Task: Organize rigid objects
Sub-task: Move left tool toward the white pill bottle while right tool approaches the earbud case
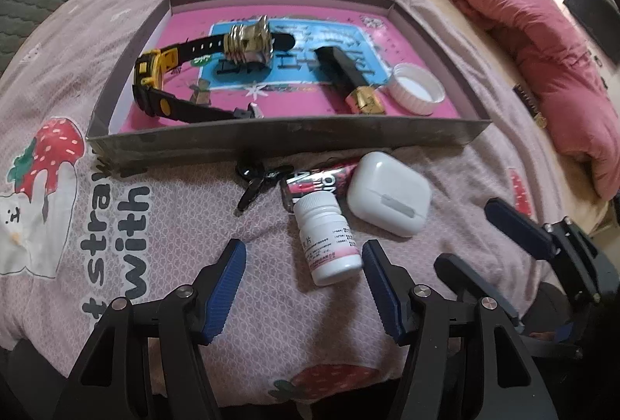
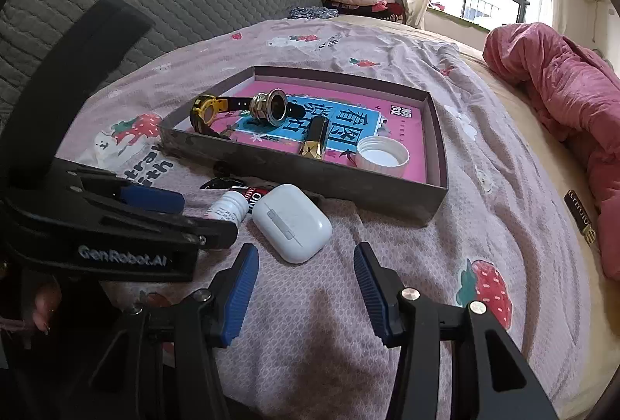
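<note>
Now the left gripper [image 1: 306, 288] hangs w/ fingers spread & empty just short of the pill bottle [image 1: 327, 241] lying on the bed [image 1: 271, 303] by the tray [image 1: 271, 142], prob. lining up a grab, while the right gripper [image 2: 306, 288], also open, faces the earbud case [image 2: 292, 222].

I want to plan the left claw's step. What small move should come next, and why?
Probably lower the left claw a little over the white pill bottle, then close. Its jaws stand open and empty, the bottle lies just ahead on the bedspread, outside the cardboard tray.
</note>
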The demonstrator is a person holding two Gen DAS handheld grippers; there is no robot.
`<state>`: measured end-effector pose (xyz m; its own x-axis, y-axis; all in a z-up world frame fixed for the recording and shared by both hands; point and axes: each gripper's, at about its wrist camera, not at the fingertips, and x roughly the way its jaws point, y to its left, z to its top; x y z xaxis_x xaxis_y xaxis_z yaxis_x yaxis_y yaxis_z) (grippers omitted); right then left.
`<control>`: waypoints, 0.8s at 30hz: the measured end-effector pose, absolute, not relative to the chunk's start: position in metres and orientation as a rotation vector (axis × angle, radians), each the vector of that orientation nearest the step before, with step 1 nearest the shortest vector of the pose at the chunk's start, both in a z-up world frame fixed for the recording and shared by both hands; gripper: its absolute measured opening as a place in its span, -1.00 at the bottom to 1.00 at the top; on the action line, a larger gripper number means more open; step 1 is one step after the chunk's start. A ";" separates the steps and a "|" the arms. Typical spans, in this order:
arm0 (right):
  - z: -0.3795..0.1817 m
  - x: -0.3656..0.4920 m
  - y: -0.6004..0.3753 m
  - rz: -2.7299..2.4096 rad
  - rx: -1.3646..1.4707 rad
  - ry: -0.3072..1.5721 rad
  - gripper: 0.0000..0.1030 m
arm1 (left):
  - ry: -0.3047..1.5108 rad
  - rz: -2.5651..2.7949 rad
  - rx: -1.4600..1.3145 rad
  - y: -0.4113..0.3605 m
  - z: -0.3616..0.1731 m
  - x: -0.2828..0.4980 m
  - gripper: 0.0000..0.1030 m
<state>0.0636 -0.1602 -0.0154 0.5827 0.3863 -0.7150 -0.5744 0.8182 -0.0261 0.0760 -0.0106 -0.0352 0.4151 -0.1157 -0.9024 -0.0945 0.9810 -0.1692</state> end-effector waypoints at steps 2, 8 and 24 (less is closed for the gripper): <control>-0.019 0.068 -0.159 0.565 -0.274 0.770 -0.02 | 1.150 -0.006 -0.206 -0.009 -0.038 0.078 0.24; -0.030 0.076 -0.154 0.572 -0.281 0.780 -0.02 | 1.139 0.003 -0.215 -0.003 -0.041 0.080 0.24; -0.050 0.087 -0.129 0.630 -0.384 0.731 0.02 | 1.127 -0.014 -0.232 0.008 -0.043 0.074 0.24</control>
